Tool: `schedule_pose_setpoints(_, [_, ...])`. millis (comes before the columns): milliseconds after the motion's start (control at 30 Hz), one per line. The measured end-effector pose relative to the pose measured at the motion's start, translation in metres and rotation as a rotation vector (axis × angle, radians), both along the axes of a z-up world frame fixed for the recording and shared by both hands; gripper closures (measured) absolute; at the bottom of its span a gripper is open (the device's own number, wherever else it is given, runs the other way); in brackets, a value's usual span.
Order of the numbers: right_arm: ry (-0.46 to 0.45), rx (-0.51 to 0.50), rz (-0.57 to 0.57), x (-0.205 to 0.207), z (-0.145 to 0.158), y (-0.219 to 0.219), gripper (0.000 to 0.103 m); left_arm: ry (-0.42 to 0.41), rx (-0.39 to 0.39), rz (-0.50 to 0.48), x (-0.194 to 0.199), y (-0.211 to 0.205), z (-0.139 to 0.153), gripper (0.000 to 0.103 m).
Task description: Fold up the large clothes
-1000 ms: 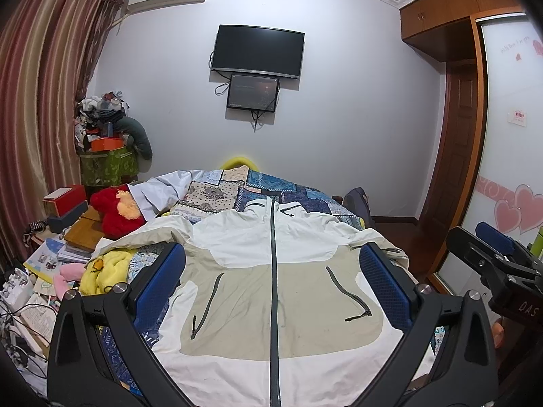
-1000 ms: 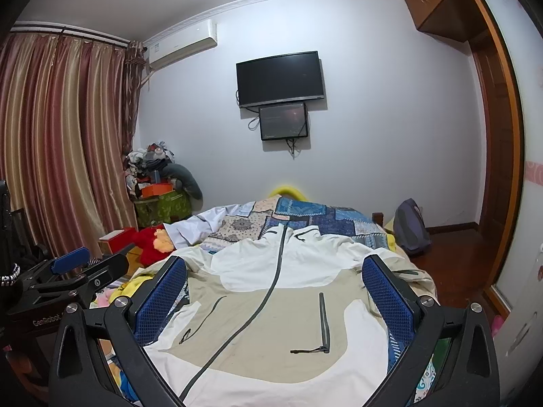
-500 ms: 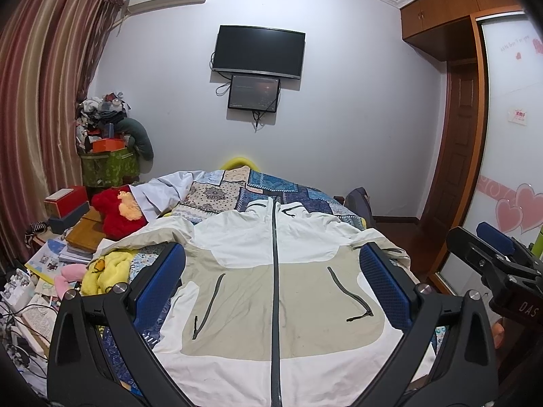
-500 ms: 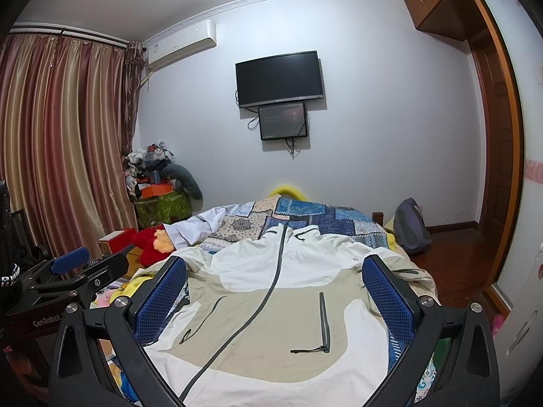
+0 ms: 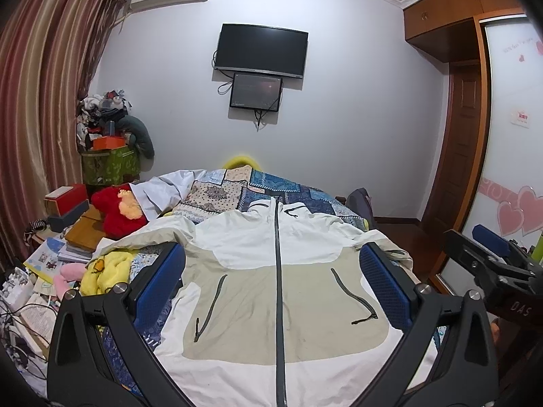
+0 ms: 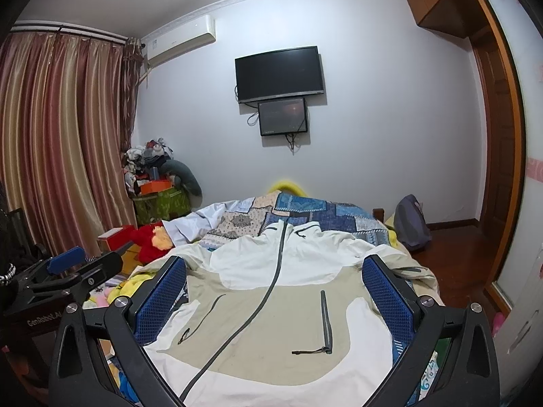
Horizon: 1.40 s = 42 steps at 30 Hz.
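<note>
A large white and beige zip jacket (image 5: 271, 305) lies spread front-up on the bed, collar toward the far wall; it also shows in the right wrist view (image 6: 271, 322). My left gripper (image 5: 273, 281) is open and empty, held above the jacket's lower half, its blue pads wide apart. My right gripper (image 6: 275, 291) is open and empty too, above the jacket's right half. The right gripper shows at the right edge of the left wrist view (image 5: 492, 264). The left gripper shows at the left edge of the right wrist view (image 6: 68, 271).
A patchwork quilt (image 5: 271, 190) covers the bed beyond the jacket. A red plush toy (image 5: 118, 210), yellow cloth (image 5: 105, 268), books and boxes crowd the bed's left side. A dark bag (image 6: 410, 220) stands on the floor at right. A wardrobe door (image 5: 512, 135) is close on the right.
Both views are almost unchanged; the left gripper has drifted very slightly, and both grippers stay open above the jacket.
</note>
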State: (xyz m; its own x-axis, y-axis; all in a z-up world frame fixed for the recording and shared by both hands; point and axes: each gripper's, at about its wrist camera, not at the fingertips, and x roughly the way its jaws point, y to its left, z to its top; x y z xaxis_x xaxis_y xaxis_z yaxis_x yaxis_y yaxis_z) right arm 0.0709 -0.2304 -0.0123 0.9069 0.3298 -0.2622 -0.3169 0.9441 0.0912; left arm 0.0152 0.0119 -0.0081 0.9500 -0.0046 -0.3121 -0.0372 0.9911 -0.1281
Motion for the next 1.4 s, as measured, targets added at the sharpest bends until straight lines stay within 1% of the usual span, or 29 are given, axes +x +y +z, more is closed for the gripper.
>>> schedule_pose_setpoints(100, [-0.005,-0.028,-0.003,0.011,-0.003,0.008,0.0,0.006,0.0,0.017,0.011,0.009,0.001,0.0])
schedule_pose_setpoints(233, [0.009,-0.072,0.008,0.035,-0.007,0.022,0.0,0.023,0.021,0.055,0.032,0.025,0.003,0.0])
schedule_pose_setpoints(333, [0.003,-0.099,0.048,0.058,-0.005,0.032,0.0,0.043,0.038,0.11,0.052,0.041,0.007,0.0])
schedule_pose_setpoints(500, [-0.008,-0.146,0.098,0.098,0.004,0.054,0.0,0.082,0.09,0.176,0.094,0.072,0.011,0.0])
schedule_pose_setpoints(533, [-0.007,-0.151,0.104,0.111,0.006,0.058,0.0,0.1,0.087,0.189,0.106,0.082,0.011,0.0])
schedule_pose_setpoints(600, [0.006,-0.155,0.11,0.134,0.007,0.065,0.0,0.125,0.057,0.194,0.123,0.099,0.01,0.0])
schedule_pose_setpoints(700, [0.046,-0.149,0.134,0.175,0.006,0.076,0.0,0.197,-0.027,0.204,0.161,0.135,0.002,0.0])
schedule_pose_setpoints(733, [0.071,-0.148,0.142,0.19,0.003,0.08,0.0,0.214,-0.042,0.207,0.17,0.144,-0.002,0.0])
schedule_pose_setpoints(800, [0.131,-0.144,0.15,0.224,-0.005,0.09,0.0,0.258,-0.067,0.244,0.193,0.165,-0.016,0.0])
schedule_pose_setpoints(867, [0.184,-0.151,0.147,0.254,-0.018,0.098,0.0,0.325,-0.094,0.277,0.218,0.186,-0.036,0.0])
schedule_pose_setpoints(900, [0.21,-0.16,0.144,0.27,-0.025,0.102,0.0,0.364,-0.12,0.282,0.229,0.197,-0.047,0.0])
schedule_pose_setpoints(967, [0.259,-0.179,0.139,0.298,-0.043,0.109,0.0,0.457,-0.215,0.261,0.254,0.221,-0.079,0.0])
schedule_pose_setpoints(1000, [0.283,-0.191,0.137,0.311,-0.053,0.113,0.0,0.501,-0.249,0.265,0.265,0.231,-0.094,0.0])
schedule_pose_setpoints(1100, [0.362,-0.227,0.142,0.346,-0.087,0.122,0.0,0.599,-0.327,0.307,0.286,0.252,-0.134,0.0])
schedule_pose_setpoints(1167, [0.407,-0.248,0.14,0.365,-0.11,0.125,0.0,0.654,-0.399,0.308,0.301,0.265,-0.164,0.002])
schedule_pose_setpoints(1200, [0.437,-0.261,0.139,0.377,-0.123,0.127,0.0,0.672,-0.424,0.31,0.306,0.27,-0.174,0.004])
schedule_pose_setpoints(1267, [0.486,-0.276,0.143,0.391,-0.145,0.13,0.0,0.701,-0.507,0.324,0.318,0.283,-0.199,0.009])
schedule_pose_setpoints(1300, [0.511,-0.28,0.146,0.396,-0.156,0.131,0.0,0.705,-0.54,0.323,0.32,0.288,-0.205,0.015])
schedule_pose_setpoints(1333, [0.534,-0.281,0.151,0.402,-0.167,0.131,0.0,0.706,-0.598,0.321,0.323,0.295,-0.214,0.019])
schedule_pose_setpoints(1400, [0.586,-0.284,0.163,0.414,-0.189,0.133,0.0,0.689,-0.678,0.334,0.326,0.305,-0.224,0.02])
